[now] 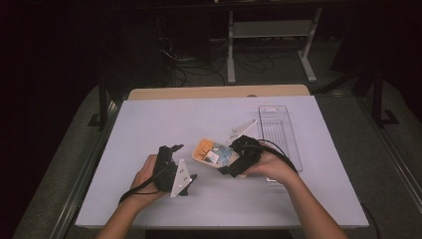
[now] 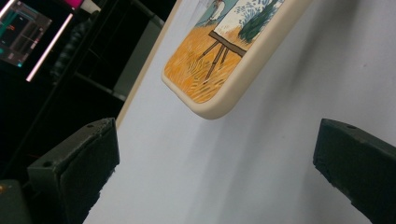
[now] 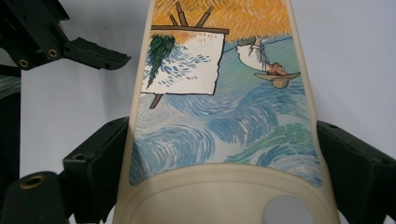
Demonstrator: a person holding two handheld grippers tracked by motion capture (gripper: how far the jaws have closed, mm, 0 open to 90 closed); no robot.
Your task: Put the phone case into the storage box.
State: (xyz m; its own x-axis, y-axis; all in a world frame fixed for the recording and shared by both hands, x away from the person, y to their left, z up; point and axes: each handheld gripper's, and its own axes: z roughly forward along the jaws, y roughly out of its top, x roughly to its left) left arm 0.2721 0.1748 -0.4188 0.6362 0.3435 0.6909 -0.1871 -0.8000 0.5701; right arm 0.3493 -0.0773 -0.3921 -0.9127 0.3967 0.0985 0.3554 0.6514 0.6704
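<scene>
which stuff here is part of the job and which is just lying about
In the job:
- phone case, painted print, clamped by its sides
- right tongs, shut on it
- left tongs, open, close to the case's corner

Lying about:
- clear tray, to the right on the white table

Under your grippers is a table (image 1: 164, 119) with a pale lavender top and a wooden strip along its far edge. Just beyond your right gripper (image 1: 238, 158), a clear plastic tray (image 1: 276, 130) lies flat on it. The painted phone case (image 1: 211, 151) sits between your grippers, nearer the right one.
</scene>
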